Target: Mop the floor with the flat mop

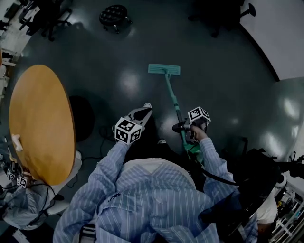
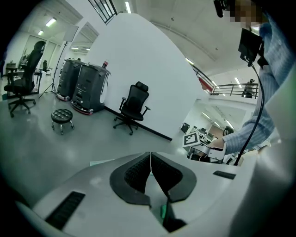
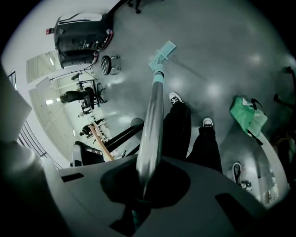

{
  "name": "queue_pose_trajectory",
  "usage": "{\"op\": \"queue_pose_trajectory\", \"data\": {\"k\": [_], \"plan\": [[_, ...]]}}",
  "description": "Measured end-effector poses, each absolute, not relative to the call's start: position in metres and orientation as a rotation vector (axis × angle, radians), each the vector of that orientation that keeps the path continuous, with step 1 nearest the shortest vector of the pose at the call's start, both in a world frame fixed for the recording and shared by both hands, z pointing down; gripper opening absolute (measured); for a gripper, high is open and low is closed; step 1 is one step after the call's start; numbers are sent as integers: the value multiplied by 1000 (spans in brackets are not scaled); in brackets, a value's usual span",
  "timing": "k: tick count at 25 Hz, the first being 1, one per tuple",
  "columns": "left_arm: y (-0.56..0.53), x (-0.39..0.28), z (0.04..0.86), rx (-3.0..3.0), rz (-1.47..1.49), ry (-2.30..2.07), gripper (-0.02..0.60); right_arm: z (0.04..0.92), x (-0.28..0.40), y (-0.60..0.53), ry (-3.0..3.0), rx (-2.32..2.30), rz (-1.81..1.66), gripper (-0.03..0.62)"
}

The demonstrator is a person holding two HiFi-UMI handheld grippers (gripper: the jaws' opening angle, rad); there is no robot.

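so the right gripper (image 1: 184, 127) is clamped on the mop pole (image 1: 172, 97), which runs straight ahead from it down to the head (image 1: 164, 70) flat on the floor (image 1: 228, 80), while the left gripper (image 1: 144, 113), pinched shut on nothing, hovers just left of the pole.

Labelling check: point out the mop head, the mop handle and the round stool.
mop head (image 1: 159, 69), head view, on the teal pad.
mop handle (image 3: 152, 120), right gripper view, on the silver shaft.
round stool (image 1: 114, 14), head view, on the seat top.
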State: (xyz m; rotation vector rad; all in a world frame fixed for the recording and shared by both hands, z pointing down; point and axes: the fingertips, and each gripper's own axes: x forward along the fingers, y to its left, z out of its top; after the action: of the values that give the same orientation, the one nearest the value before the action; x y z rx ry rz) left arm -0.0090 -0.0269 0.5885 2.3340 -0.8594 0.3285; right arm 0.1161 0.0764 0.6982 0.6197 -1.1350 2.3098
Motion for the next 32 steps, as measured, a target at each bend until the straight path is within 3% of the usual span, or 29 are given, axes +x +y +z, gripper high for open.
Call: {"op": "queue_pose_trajectory", "data": {"k": [16, 32], "plan": [[-191, -60, 607, 2273, 312, -852, 9, 716, 72, -157, -1144, 677, 2273, 28], [-259, -78, 640, 2194, 319, -860, 9, 749, 75, -387, -1156, 804, 2225, 26]]}}
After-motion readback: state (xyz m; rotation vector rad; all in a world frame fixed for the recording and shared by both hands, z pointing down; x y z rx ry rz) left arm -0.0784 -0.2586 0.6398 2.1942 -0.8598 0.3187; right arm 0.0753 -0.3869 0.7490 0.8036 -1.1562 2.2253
